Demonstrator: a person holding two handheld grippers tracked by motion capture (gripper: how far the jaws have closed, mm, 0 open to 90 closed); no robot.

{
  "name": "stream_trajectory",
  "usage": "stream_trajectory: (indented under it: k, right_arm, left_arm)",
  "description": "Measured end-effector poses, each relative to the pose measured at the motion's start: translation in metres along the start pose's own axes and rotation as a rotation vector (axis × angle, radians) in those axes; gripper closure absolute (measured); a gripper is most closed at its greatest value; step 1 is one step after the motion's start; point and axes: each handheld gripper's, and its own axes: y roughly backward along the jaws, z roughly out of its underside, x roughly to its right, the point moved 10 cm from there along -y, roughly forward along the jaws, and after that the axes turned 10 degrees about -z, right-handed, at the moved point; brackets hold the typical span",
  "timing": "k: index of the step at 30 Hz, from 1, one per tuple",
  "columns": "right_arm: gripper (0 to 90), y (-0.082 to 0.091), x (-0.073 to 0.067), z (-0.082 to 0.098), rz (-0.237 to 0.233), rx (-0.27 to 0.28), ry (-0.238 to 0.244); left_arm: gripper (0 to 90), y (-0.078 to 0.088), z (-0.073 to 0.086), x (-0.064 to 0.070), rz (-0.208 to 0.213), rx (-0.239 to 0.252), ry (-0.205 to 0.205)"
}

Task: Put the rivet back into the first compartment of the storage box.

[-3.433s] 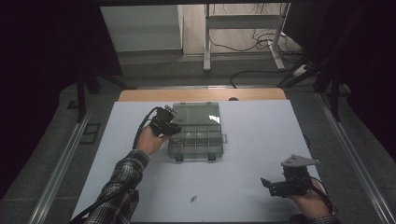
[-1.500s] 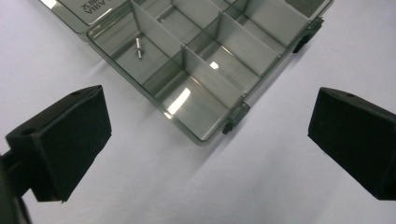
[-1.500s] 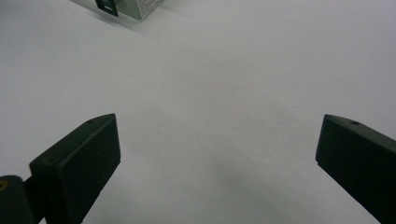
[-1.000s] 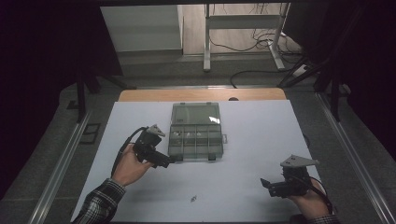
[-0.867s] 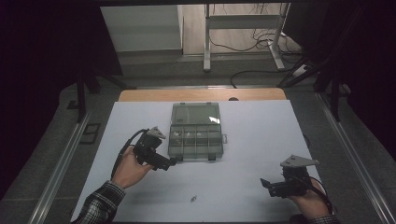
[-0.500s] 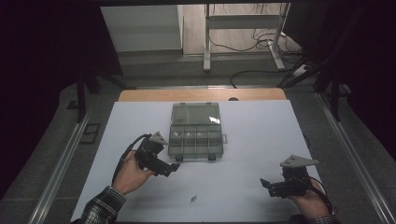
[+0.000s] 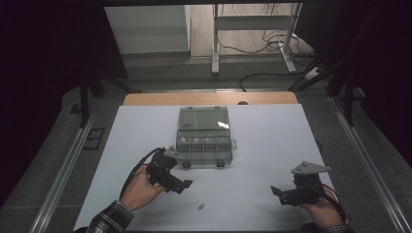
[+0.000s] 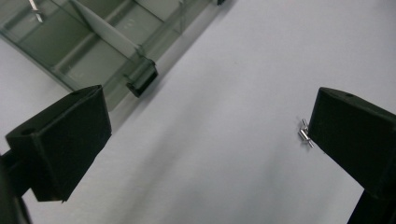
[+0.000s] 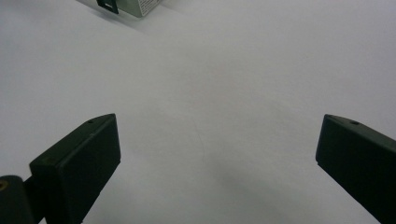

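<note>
Screws [image 7: 201, 207], tiny metal cluster, lying loose on white tabletop [image 7: 272, 141] near front edge, approx. midway btwn both hands, a bit closer to left one. Same bits seen in left gripper view [image 8: 303, 134], bright silver, just beside inner face of that view's right-hand jaw, partly tucked behind it; touching or not, can't tell.

Left gripper [image 7: 183, 185] held in left hand [image 7: 141, 187], low over table, tips pointing right and slightly near, towards screws. Jaws spread wide, nothing btwn them but bare table. Cable looping back over wrist; checked sleeve [image 7: 109, 221] at bottom edge.

Organizer box [image 7: 204, 138], clear greenish plastic w/ compartments, sitting centre-table, lid open and lying flat on far side. Small metal parts visible in far-left compartments; exact type too small to tell. Left gripper's body just beside box's near-left corner. Box corner w/ dark latch [image 8: 142, 80] also at upper left of left gripper view; another latch and box edge at top left of right gripper view.

Right gripper [image 7: 277, 191] held in right hand [image 7: 323, 211] at near-right of table, grey plate on top, tips pointing left. Jaws spread wide, empty, plain white surface under them. Well apart from screws and box.

Wooden strip [image 7: 209, 98] along far edge of table; metal stand legs and cables on floor beyond.
</note>
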Motion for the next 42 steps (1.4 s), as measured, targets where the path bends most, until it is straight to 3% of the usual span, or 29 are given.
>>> stream_trajectory:
  k: [13, 24, 25, 27, 34, 42]
  right_arm:
    - [0.1, 0.000, 0.000, 0.000, 0.000, -0.003, 0.002]
    - [0.1, -0.001, 0.000, 0.001, -0.001, -0.004, 0.002]
    - [0.1, -0.001, 0.000, 0.001, -0.001, -0.004, 0.002]
    - [0.1, -0.001, 0.000, 0.001, -0.001, -0.004, 0.001]
    - [0.1, -0.001, 0.000, 0.001, -0.002, -0.005, 0.003]
    - [0.2, -0.001, 0.000, 0.001, -0.002, -0.007, 0.004]
  left_arm:
    - [2.3, -0.011, 0.009, 0.031, 0.061, -0.036, -0.040]
    - [20.7, -0.020, 0.016, 0.055, 0.086, -0.042, -0.079]
    - [22.9, -0.020, 0.018, 0.054, 0.082, -0.059, -0.118]
    - [29.1, -0.022, 0.019, 0.058, 0.088, -0.060, -0.130]
    - [48.6, -0.026, 0.022, 0.070, 0.128, -0.066, -0.148]
    - [61.0, -0.034, 0.028, 0.080, 0.138, -0.099, -0.178]
